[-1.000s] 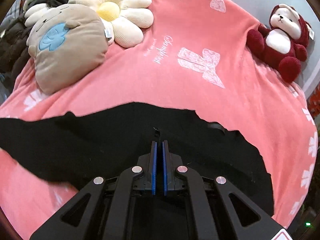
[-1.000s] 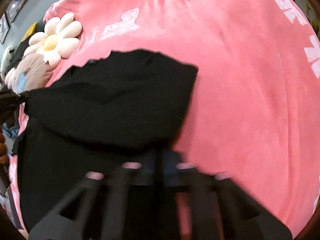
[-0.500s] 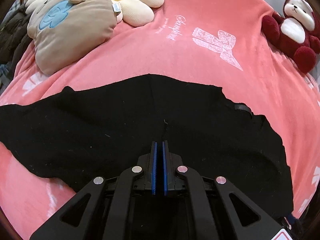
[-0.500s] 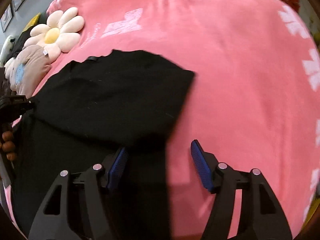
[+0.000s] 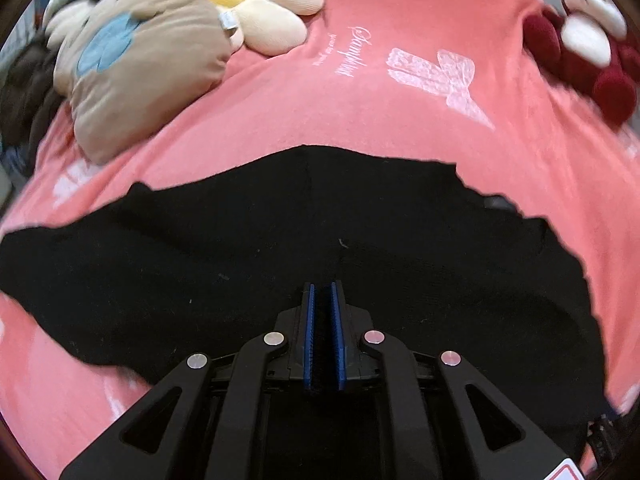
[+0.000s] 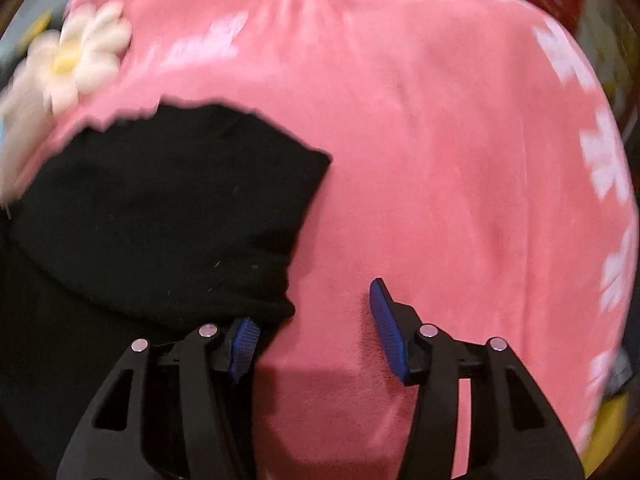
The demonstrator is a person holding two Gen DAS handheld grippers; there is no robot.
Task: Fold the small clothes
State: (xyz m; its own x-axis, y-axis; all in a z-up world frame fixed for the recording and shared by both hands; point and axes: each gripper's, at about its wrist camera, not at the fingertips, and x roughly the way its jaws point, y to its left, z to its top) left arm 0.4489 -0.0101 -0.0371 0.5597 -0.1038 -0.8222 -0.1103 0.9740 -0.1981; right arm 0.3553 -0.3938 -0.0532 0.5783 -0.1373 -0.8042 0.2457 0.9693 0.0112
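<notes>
Black fabric fills the lower half of your left wrist view: the black garment point(image 5: 240, 264) lies spread across the pink blanket point(image 5: 360, 120), its upper edge curving like an arch. Far left and behind it sits a beige cushion point(image 5: 136, 64) with a blue patch, touching a cream flower pillow point(image 5: 260, 4); at far right a dark red plush bear point(image 5: 584, 44) rests on the blanket, well apart from the garment. Your left gripper point(image 5: 322, 292) hangs over the garment's middle with its blue pads a narrow slit apart and parting; dark cloth shows in the slit, but you cannot tell whether the pads pinch any of it.

In your blurred right wrist view, the garment point(image 6: 160, 208) covers the left side, folded over itself with a rounded corner. Your right gripper point(image 6: 312, 320) is released, jaws apart and closing, nothing but bare blanket point(image 6: 460, 160) between them; its left finger point(image 6: 244, 340) sits just beside the garment's edge.
</notes>
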